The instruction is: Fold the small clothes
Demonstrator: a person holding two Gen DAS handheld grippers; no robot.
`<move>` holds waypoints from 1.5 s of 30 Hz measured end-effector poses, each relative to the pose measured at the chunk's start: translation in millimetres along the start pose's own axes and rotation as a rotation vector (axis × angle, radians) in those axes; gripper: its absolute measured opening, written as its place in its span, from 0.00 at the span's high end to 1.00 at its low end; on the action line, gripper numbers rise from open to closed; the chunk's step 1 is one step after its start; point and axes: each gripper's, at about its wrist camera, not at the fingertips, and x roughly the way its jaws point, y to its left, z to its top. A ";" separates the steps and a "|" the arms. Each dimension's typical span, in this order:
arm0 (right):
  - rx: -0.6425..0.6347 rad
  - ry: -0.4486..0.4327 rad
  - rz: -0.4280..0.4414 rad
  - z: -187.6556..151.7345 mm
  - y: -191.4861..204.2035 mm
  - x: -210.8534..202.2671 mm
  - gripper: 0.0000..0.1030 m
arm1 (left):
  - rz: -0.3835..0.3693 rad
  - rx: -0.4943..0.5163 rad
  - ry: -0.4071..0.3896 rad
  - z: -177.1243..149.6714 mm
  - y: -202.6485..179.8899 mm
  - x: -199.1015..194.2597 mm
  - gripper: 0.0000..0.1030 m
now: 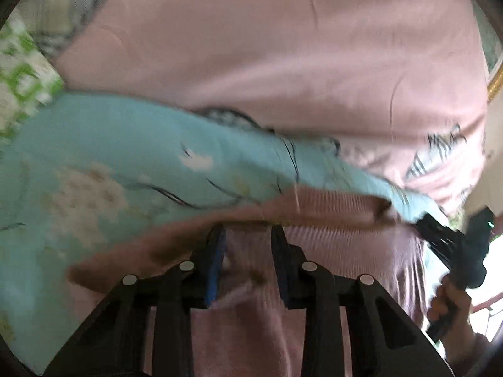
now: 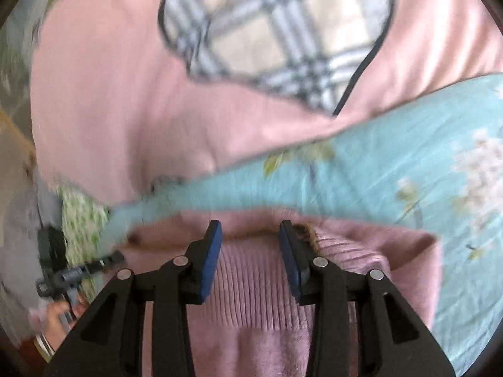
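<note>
Black linkages of the left tongs (image 1: 248, 235) fill the foreground, blue pads part-open with pink ribbed sweater (image 1: 314, 238) fabric bunched between them, though blur hides whether they pinch it. Right tongs (image 2: 250, 229) also stand part-open, their pads straddling the sweater's ribbed band (image 2: 248, 282) with gaps showing on each side. That sweater lies on a bed with a turquoise floral quilt (image 2: 393, 163), beyond it a pink blanket (image 1: 267, 47), a grey-and-cream plaid cloth (image 2: 283, 37) and a green-and-white patterned fabric (image 1: 22, 75).
</note>
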 end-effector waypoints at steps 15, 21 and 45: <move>-0.133 0.246 0.059 -101.1 17.5 -60.9 0.53 | -0.057 -0.002 0.117 -104.8 -0.4 -52.9 0.49; -0.087 0.191 -0.096 -99.0 -31.1 -68.3 0.56 | 0.038 -0.182 0.098 -100.8 59.8 -41.5 0.62; 0.028 0.244 0.009 -189.7 49.8 -115.5 0.52 | -0.015 -0.252 0.116 -200.6 52.6 -141.4 0.47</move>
